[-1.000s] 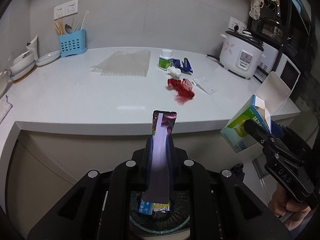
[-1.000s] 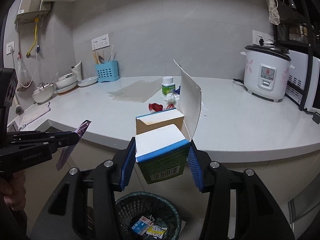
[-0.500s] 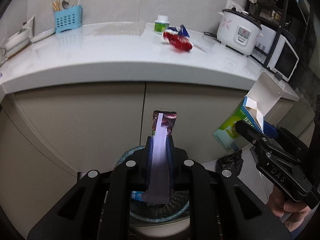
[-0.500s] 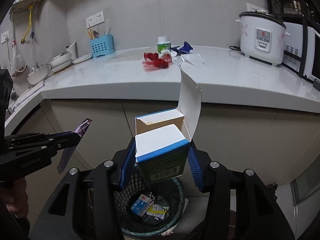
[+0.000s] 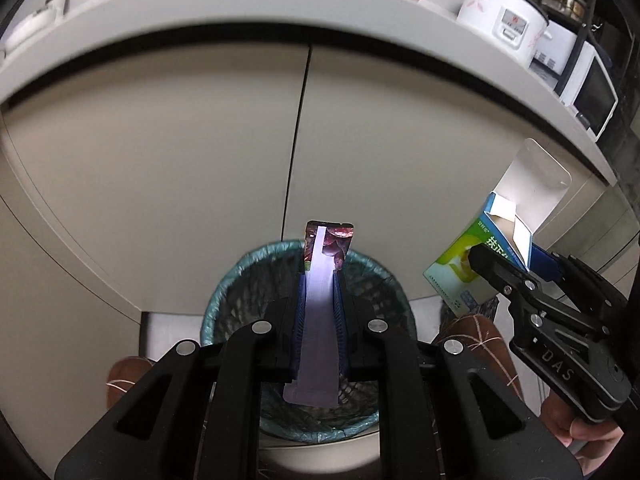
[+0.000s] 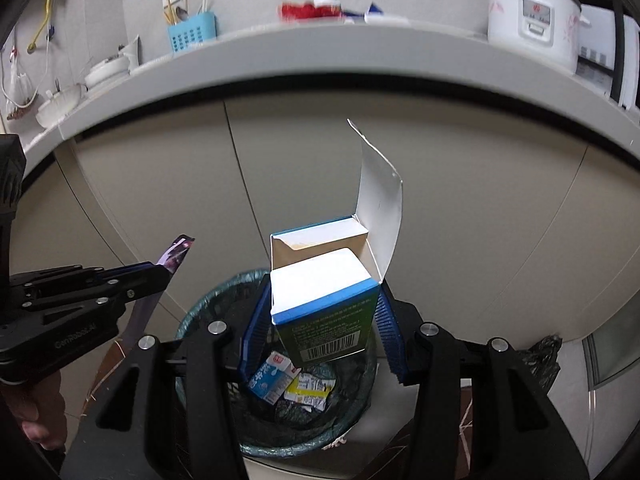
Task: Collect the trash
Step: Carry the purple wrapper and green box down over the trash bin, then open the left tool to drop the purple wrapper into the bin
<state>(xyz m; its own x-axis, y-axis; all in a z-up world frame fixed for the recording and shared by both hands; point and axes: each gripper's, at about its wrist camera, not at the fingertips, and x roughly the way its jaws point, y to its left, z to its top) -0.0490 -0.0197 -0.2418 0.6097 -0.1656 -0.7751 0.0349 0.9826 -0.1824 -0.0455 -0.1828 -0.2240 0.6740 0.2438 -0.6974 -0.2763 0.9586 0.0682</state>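
Observation:
My left gripper (image 5: 320, 280) is shut on a flat purple wrapper (image 5: 320, 308), held edge-up above a bin (image 5: 224, 304) lined with a teal bag. The same wrapper (image 6: 176, 256) sticks out of the left gripper at the left of the right wrist view. My right gripper (image 6: 318, 312) is shut on an opened green, blue and white carton (image 6: 324, 300) with its flap up, hanging over the bin (image 6: 192, 320). The carton (image 5: 472, 264) also shows at the right of the left wrist view. Inside the bin lie a small blue-and-white carton (image 6: 270, 378) and a yellow packet (image 6: 308, 388).
Beige cabinet doors (image 5: 180, 160) stand behind the bin under a white counter edge (image 6: 320, 52). On the counter sit red netting (image 6: 300, 10), a white bottle, a blue utensil holder (image 6: 192, 36) and a rice cooker (image 6: 532, 12). A dark bag (image 6: 540, 356) lies on the floor at the right.
Both grippers have dropped from counter height to just above the bin, still holding the wrapper and the carton. The counter top has slid out of sight, and the bin now fills the lower view.

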